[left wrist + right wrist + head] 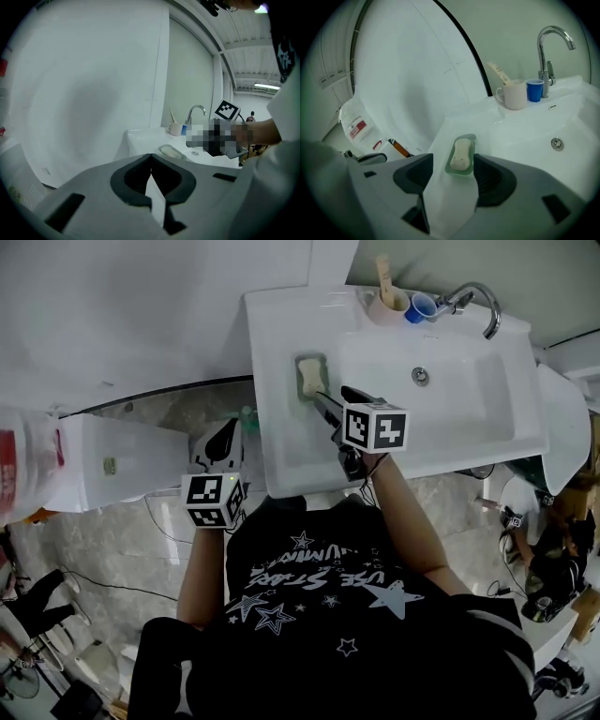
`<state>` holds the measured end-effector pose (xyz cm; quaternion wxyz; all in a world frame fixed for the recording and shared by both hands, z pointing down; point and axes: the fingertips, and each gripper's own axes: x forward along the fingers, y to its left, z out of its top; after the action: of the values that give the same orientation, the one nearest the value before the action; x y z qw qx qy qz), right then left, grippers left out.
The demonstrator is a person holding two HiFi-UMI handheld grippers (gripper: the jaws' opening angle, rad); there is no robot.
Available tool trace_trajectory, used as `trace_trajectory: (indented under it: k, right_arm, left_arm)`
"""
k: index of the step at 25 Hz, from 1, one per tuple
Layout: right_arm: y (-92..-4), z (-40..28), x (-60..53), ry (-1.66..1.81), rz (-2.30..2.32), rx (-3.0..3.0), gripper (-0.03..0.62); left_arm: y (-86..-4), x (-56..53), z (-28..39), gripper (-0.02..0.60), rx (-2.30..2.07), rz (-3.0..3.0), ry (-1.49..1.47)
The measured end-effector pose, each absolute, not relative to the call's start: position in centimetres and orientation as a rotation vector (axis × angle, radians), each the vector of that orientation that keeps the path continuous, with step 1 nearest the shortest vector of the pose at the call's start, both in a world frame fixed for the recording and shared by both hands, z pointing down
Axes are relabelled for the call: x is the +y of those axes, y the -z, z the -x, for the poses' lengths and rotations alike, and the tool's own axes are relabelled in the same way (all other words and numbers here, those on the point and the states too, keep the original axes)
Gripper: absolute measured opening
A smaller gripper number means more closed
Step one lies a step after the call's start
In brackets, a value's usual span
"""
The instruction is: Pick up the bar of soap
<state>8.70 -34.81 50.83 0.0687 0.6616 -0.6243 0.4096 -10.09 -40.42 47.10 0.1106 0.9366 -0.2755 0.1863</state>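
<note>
A cream bar of soap [310, 377] [461, 153] lies in a pale green dish [302, 393] [461, 169] on the left ledge of the white sink [281, 446]. My right gripper [325, 401] [453, 164] hovers just short of the dish's near end, open, and the soap shows ahead between its jaws without touching them. My left gripper [223, 439] [150, 155] hangs off the sink's left side over the floor, shut and empty. In the left gripper view the dish [170, 151] sits ahead to the right.
At the back of the sink stand a white cup [387, 306] [514, 95] with a toothbrush, a small blue cup [421, 307] [534, 90] and a chrome tap [476, 298] [549, 47]. The drain [421, 376] lies mid-basin. A white fixture [122, 465] stands to the left.
</note>
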Motion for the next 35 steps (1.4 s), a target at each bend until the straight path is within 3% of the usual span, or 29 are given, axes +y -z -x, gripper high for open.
trace_trajectory:
  k: [8,35]
  right_arm:
    - [-52.8,-8.2,-38.2,-1.269,-2.067,-1.740,0.235]
    - [-58.3,-9.6,-40.7,-1.276,-1.771,-1.232,0.195]
  left_arm:
    - [-48.8,-44.0,9.6,0.009,-0.619,-2.788,-0.586]
    - [-52.1,-47.7,7.6,0.008,-0.408,-2.752,-0.589]
